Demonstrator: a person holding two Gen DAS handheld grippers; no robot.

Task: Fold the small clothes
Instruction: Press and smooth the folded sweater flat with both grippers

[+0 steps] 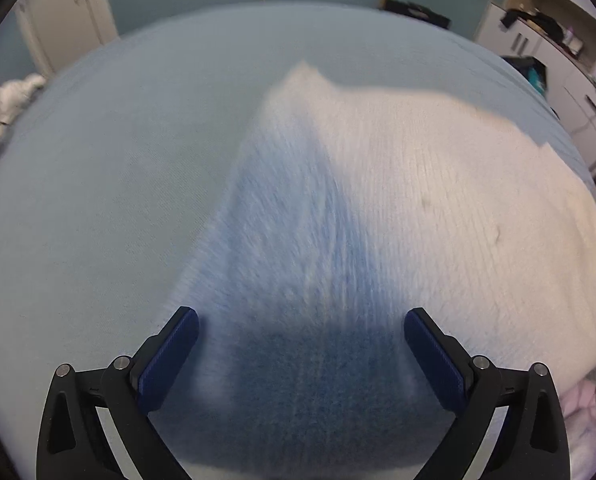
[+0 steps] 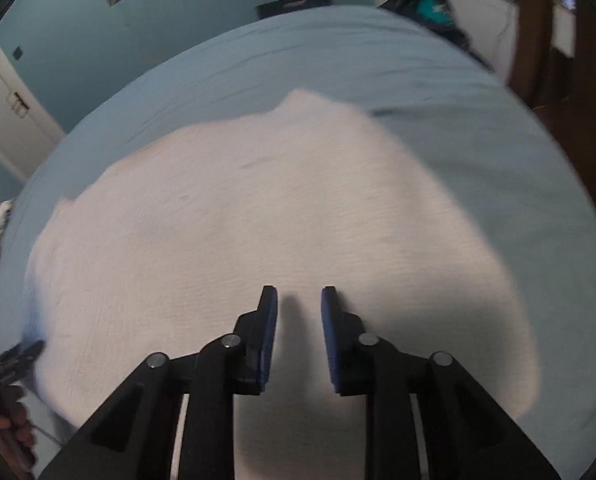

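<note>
Item: one small garment (image 2: 257,216), pale cream-pink knit, ribbed, lying spread on a bed (image 2: 438,80) covered in light blue sheet; in the right wrist view it fills the near and middle ground, its far edge ending in a raised point, its right edge blurred. In the left wrist view the same cloth occupies the right half, with a blue-tinted zone running down its left part toward the near edge; whether that is dye, a second layer or shadow cannot be told through the blur. Left claw (image 1: 301,322): released, jaws standing wide apart above the blue-tinted cloth, nothing pinched. Right claw (image 2: 299,300): released, jaws partly apart with a narrow gap, hanging over the near middle of the garment, no fabric between the pads. A person's hand (image 2: 9,428) on the other tool's handle shows at the near left edge of the right wrist view. Surroundings: crumpled white bedding (image 1: 1,108) at the far left, a teal wall (image 2: 197,8), a pale door (image 2: 5,104), white cupboards (image 1: 570,92) at the far right. Step in hand, by judgement: between grasps, the garment laid flat and neither claw engaged. Next move likely calls for each claw to descend to an edge or corner, pinch a single layer cleanly, and carry it across to form a fold.
</note>
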